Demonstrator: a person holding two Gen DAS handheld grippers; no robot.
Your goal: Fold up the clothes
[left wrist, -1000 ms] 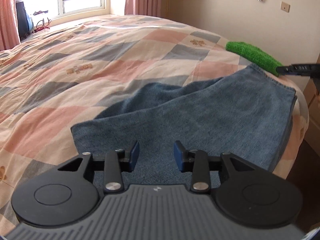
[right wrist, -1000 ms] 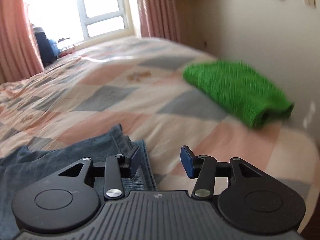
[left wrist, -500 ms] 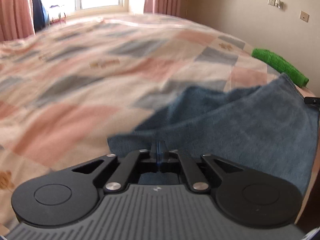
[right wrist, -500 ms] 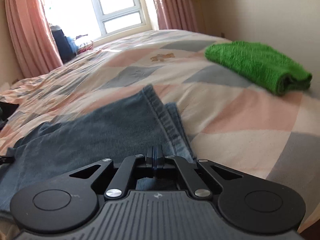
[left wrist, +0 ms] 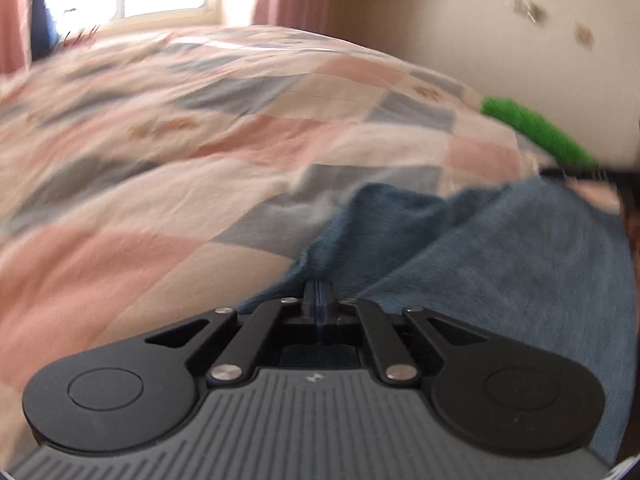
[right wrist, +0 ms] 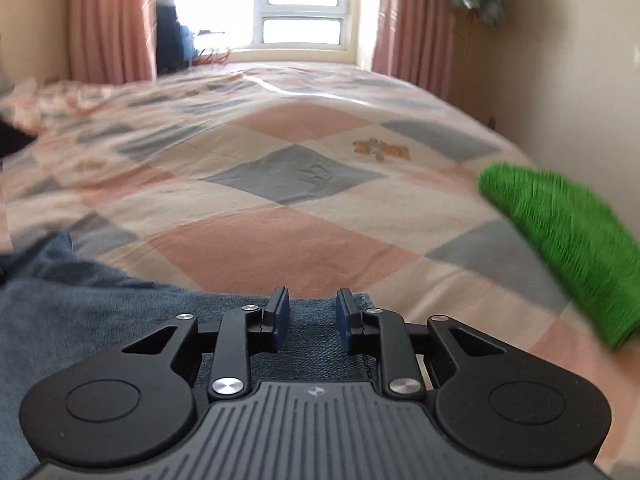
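Blue denim jeans (left wrist: pixel 500 264) lie folded on the patchwork bed. My left gripper (left wrist: pixel 319 296) is shut on the jeans' near edge, with the cloth lifted up to the jaws. In the right wrist view the jeans (right wrist: pixel 100 312) spread to the left and under my right gripper (right wrist: pixel 312 312). That gripper is open, its blue pads standing apart over the jeans' far edge. The right gripper's tip shows blurred at the far right of the left wrist view (left wrist: pixel 580 172).
A folded green towel (right wrist: pixel 568 240) lies on the bed's right side by the wall, also seen in the left wrist view (left wrist: pixel 536 128). The pink and blue quilt (right wrist: pixel 280 184) stretches toward the window and pink curtains (right wrist: pixel 112 20). The bed's edge drops off at right.
Both grippers shut on the jeans half a second ago. Now the right gripper has opened and let go of the cloth. The left stays shut and has pulled the cloth leftward.
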